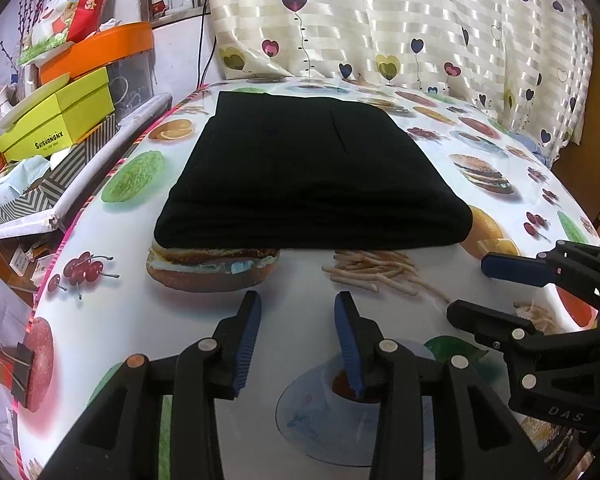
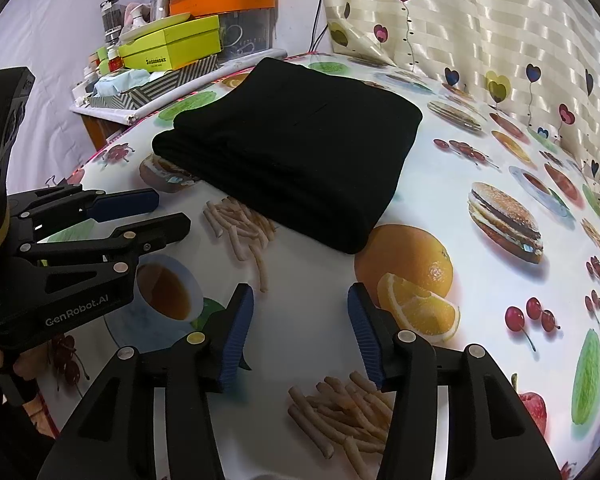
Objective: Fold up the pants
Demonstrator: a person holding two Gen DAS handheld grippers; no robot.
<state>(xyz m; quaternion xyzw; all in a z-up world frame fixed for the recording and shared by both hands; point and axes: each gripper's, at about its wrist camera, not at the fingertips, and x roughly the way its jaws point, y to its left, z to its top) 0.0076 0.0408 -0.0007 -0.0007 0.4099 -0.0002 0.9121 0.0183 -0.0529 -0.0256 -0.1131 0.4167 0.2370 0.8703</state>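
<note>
Pants of soft black knit fabric (image 1: pixel 312 172) lay folded into a thick rectangular stack on the table, which wore a glossy white oilcloth printed with burgers, oranges, cherries and fries (image 1: pixel 300 320). Both tools hung on the near side of that stack, apart from it and holding nothing. The left gripper (image 1: pixel 298 336) had its blue-padded fingers (image 1: pixel 248 340) spread wide, and the right gripper (image 2: pixel 300 332) stood equally wide apart just to the right of the left one.

Folding looked finished, or nearly so. From here the main risk was disturbance: a finger brushing the rounded near fold could drag the top layer and slide the stack on the slick cloth, spoiling the square edges. Since the two tools hung close together, they could also knock each other if one swung toward the stack.

The left wrist view met the stack's near fold head-on and showed a faint seam or pocket line (image 1: pixel 338 132) on top, plus a black binder clip (image 1: pixel 12 364) at the table's edge far to the stack's left. The right wrist view caught the stack at an angle, exposing its right-hand side (image 2: pixel 384 208) where the layers seemed evenly stacked, though black on black made that hard to confirm. It also showed the yellow-green cardboard box (image 2: pixel 172 46) among clutter beyond the stack's left edge.
</note>
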